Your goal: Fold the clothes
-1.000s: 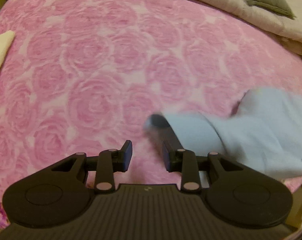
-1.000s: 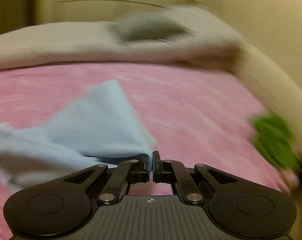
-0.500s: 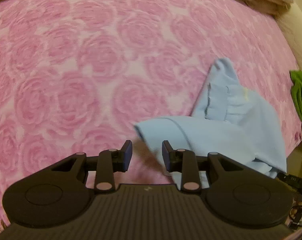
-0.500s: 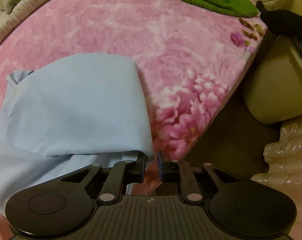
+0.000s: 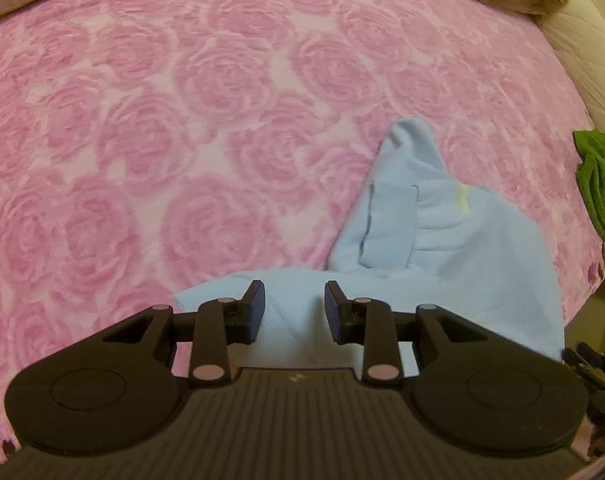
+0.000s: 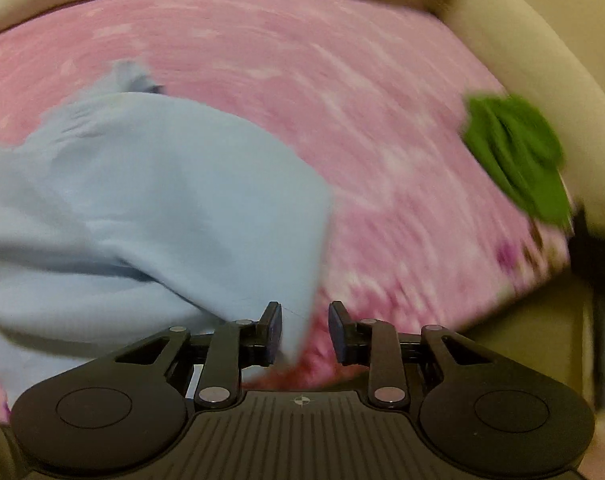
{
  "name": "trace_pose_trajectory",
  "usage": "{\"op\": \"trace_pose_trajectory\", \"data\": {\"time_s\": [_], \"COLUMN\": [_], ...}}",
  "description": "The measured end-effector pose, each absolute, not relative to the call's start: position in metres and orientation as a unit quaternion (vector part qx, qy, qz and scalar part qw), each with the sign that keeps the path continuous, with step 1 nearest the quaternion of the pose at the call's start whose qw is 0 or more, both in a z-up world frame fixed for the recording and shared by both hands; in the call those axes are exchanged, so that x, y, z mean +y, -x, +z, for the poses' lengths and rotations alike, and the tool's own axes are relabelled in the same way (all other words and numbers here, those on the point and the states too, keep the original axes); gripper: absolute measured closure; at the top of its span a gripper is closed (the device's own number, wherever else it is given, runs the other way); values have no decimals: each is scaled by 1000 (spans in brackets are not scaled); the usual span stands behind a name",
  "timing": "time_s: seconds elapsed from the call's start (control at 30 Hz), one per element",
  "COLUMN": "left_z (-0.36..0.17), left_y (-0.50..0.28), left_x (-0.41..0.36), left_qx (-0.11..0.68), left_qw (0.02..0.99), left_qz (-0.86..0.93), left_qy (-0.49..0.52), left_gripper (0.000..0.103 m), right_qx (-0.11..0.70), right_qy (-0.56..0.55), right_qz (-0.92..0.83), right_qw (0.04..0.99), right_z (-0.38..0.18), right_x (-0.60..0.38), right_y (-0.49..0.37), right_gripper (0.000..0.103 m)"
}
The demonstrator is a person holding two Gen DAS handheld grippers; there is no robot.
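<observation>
Beneath both wide-open, empty grippers, left (image 5: 294,312) and right (image 6: 305,330), lies the blue garment (image 5: 454,248)

The left gripper (image 5: 294,308) hung low with its jaws spread wide, both black fingers (image 5: 254,312) parallel and pointing forward, nothing pinched between the pads. The right gripper (image 6: 304,328) sat the same way, jaws parted with a clear gap, fingers (image 6: 272,330) level and aimed ahead, its picture smeared with motion blur. Neither one was clamped on anything. Both wide black bodies filled the bottom of their own views, linkage arms splayed outward. No hand or sleeve showed in either view.
</observation>
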State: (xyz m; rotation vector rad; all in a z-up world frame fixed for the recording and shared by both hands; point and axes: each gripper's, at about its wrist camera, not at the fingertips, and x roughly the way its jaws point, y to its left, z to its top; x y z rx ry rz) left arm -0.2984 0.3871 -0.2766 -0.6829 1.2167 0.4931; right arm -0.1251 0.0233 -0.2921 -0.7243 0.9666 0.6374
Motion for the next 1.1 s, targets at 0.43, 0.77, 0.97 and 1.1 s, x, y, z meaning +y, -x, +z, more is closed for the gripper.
{"op": "trace_pose_trajectory", "data": {"time_s": [0.43,0.77,0.97,1.1], "left_z": [-297,-291,-323,-371], "left_y": [270,252,207,184], "left_x": [388,381,368,367], "left_qx": [572,566,586,619], "left_qw": [739,755,753,735], "left_qz": [201,185,153,144], "left_qy": [294,273,257,236], "left_gripper": [76,76,68,64], "right_qx": [310,387,482,487], "right_qy": [532,99,-259,-259], "right_qz": [424,289,7,32], "right_qw": [664,870,837,833], "right_z": [-366,-281,-298,-302], "right_x": [90,12,-124,-128], "right_y": [194,87,25,16], "right_gripper": [50,102,102,102]}}
